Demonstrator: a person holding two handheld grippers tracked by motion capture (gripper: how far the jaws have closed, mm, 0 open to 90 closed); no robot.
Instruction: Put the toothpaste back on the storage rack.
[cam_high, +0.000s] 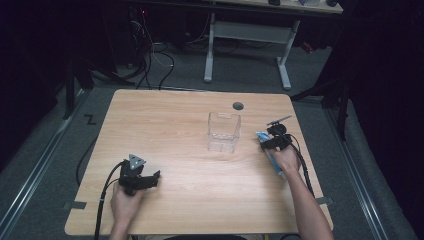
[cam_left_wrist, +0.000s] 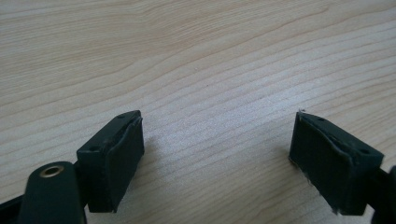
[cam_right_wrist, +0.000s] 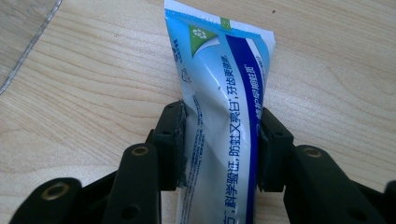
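— What is the right gripper (cam_right_wrist: 219, 140) doing over there?

— Its two black jaws are pressing on both sides of a white and blue plastic toothpaste tube (cam_right_wrist: 222, 102), which is lying flat on the light wooden table (cam_right_wrist: 93, 93). The pads are touching the tube's body partway along, and the flat crimped end is sticking out beyond the fingertips.

— And from above?

— The person's right hand (cam_high: 287, 159) is holding that gripper (cam_high: 274, 141) down by the table's right edge, with the tube (cam_high: 271, 152) running under it and back towards the wrist.

— Anything near it?

— A clear, square plastic container (cam_high: 223, 132) is standing upright just to the gripper's left, apart from the tube.

— The other one?

— The left gripper (cam_left_wrist: 217, 154) is sitting with its jaws spread wide, nothing between them, bare wood beneath. It (cam_high: 137, 176) is resting well away from the tube, by the near left part of the table, in the left hand (cam_high: 125, 202).
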